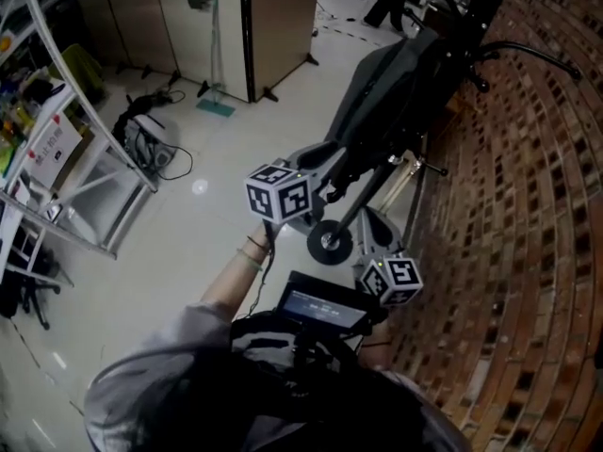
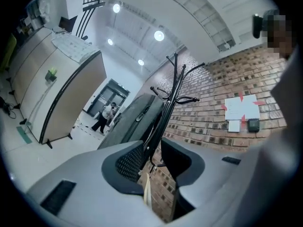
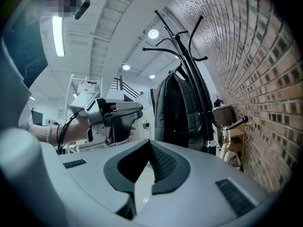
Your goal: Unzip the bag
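- A dark grey cloth bag [image 1: 396, 83] hangs on a tall black metal coat stand [image 1: 490, 3]. It hangs up off the floor.
- The stand is right beside a red-brown brick wall [image 1: 528, 252]. The bag is on the side of the stand away from the wall.
- The person holds both tools out in front, pointing them toward the bag and the stand.
- The left tool [image 2: 151, 157] is wide, with its two jaws apart. Nothing is between them.
- In the left gripper view, the stand's black pole and the bag show past the gap, farther off.
- The right tool [image 3: 146, 160] is narrow, with its jaws pressed together. It holds nothing.
- In the right gripper view, the left tool is to the left of the bag. It is near the bag, with a bit of space between them.
- In the head view, the left tool is near the low end of the bag. The right tool is lower in the picture, closer to the wall.
- The pale shiny floor [image 1: 188, 224] spreads out to the left under the person's arm.
- Some white papers [image 2: 241, 109] are stuck on the wall.
- Far down the room stands another person [image 2: 105, 115].
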